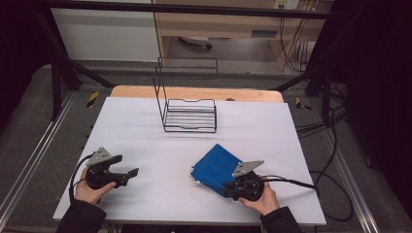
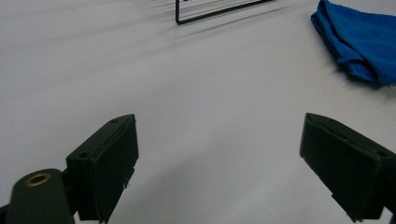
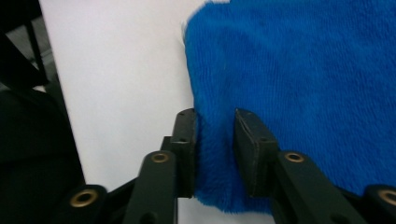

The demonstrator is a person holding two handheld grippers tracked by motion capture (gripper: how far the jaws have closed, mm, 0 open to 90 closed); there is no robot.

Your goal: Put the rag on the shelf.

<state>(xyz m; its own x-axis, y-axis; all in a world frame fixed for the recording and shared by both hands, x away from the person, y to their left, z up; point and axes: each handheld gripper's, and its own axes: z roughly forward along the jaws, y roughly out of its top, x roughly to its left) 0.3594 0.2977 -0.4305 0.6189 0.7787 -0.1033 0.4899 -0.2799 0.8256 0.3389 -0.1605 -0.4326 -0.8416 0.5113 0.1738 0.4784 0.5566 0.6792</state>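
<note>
My right hand-held gripper point(image 3: 215, 154) has its jaws set narrow around the near edge of the folded, fluffy blue cloth point(image 1: 216, 167), which lies on the white counter point(image 1: 145, 145) near me. I think I should squeeze all the layers tight before lifting. My left hand-held gripper point(image 2: 219, 163) waits wide and empty. The black wire rack point(image 1: 189, 114) stands farther back.

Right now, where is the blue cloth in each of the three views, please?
High view: the blue cloth lies on the white table, right of centre, at the right gripper.
Left gripper view: it is in the top right corner.
Right gripper view: it covers the upper right, its near edge between the jaws.
Shared landmark: the wire rack, also at the top of the left gripper view.
</note>
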